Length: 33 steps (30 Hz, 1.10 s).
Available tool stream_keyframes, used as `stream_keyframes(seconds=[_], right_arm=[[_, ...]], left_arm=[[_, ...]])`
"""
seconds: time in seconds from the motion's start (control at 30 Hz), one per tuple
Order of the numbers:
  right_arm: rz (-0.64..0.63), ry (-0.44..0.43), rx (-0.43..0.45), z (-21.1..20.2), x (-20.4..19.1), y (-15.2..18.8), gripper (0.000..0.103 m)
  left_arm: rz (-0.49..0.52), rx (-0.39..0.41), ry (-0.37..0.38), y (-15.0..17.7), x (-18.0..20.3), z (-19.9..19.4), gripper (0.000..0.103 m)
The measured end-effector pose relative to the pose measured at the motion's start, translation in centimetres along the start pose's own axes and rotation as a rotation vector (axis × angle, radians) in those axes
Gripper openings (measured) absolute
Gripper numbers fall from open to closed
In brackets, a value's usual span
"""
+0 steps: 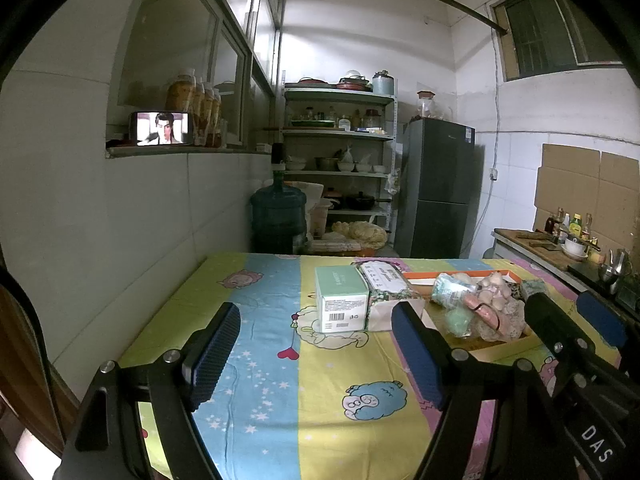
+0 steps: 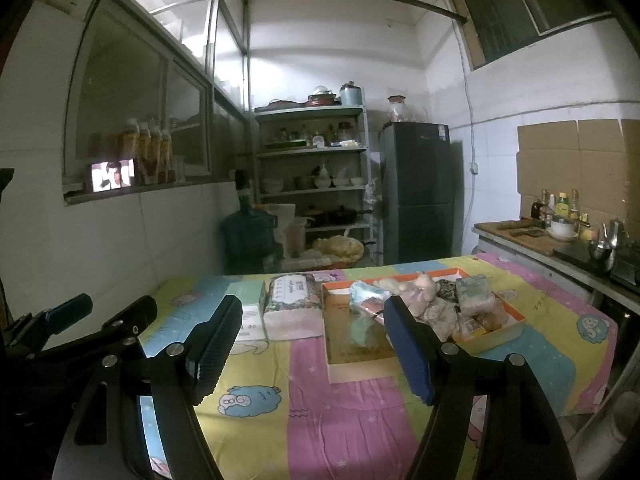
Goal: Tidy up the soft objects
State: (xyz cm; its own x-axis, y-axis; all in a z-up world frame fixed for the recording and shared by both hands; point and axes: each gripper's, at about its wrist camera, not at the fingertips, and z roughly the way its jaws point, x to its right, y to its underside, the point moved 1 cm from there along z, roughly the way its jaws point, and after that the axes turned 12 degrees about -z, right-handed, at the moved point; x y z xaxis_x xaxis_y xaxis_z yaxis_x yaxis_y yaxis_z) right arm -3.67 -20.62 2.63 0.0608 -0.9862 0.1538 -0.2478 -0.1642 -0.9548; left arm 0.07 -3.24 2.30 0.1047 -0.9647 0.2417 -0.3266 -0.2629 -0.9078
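Note:
A shallow cardboard tray with an orange rim (image 2: 360,372) lies on the cartoon-print tablecloth (image 2: 344,420). In it is a heap of soft things (image 2: 424,300): a plush toy, sponges and small packets. The same heap (image 1: 492,304) shows at the right of the left wrist view. Left of the tray lie a floral tissue pack (image 2: 292,300) and a green-and-white box (image 1: 342,304). My left gripper (image 1: 316,354) hovers open over the cloth, short of the box, with nothing between its fingers. My right gripper (image 2: 312,346) is open too, in front of the tray's near left corner.
Beyond the table stand a water jug (image 1: 278,216), a metal shelf of dishes (image 1: 340,152) and a grey fridge (image 1: 436,188). A counter (image 2: 532,240) with bottles and a kettle runs along the right. A phone (image 1: 162,128) plays on the window sill.

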Motion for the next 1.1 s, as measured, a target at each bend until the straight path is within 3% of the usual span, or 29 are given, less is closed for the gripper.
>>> stream_keyframes(seconds=[1.1], right_arm=[[0.0, 0.0, 0.001, 0.1, -0.2, 0.0, 0.075]], left_arm=[[0.005, -0.015, -0.004, 0.4, -0.7, -0.1, 0.078]])
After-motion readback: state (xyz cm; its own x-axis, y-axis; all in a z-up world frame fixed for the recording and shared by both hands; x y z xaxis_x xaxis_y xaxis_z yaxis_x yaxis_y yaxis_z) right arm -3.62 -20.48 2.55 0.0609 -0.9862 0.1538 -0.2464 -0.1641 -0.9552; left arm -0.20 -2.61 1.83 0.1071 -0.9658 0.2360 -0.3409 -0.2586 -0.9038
